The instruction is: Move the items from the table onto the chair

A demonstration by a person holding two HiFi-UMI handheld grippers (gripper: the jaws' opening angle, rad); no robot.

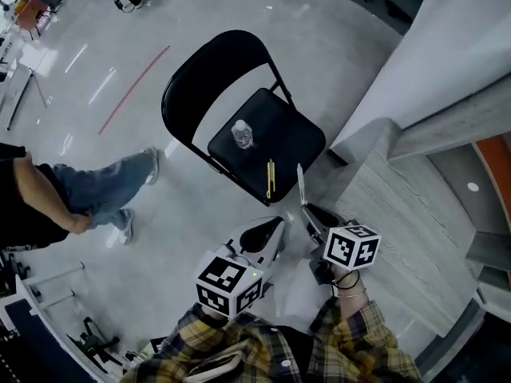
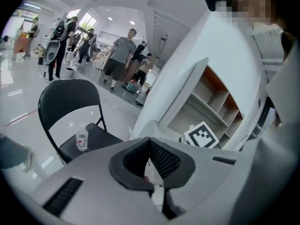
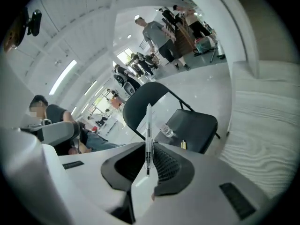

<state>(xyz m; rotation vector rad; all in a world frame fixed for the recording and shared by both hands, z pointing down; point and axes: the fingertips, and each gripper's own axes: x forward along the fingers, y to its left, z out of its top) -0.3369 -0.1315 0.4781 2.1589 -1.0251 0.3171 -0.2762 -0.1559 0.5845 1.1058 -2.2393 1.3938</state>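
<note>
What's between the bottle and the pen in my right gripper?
A yellow pen, lying on the chair seat; the head view shows it.

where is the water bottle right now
In the head view the water bottle stands upright on the black chair seat, on its left part near the backrest, with the yellow pen lying nearer the front edge.

The right claw (image 3: 149,159) is pinching a slim clear pen (image 3: 149,125) upright at lower centre. Behind it, mid-frame, a black folding chair (image 3: 197,124) is carrying a water bottle (image 3: 168,132) and a small yellow item (image 3: 183,145). A pale table (image 3: 265,125) is filling the right.
</note>
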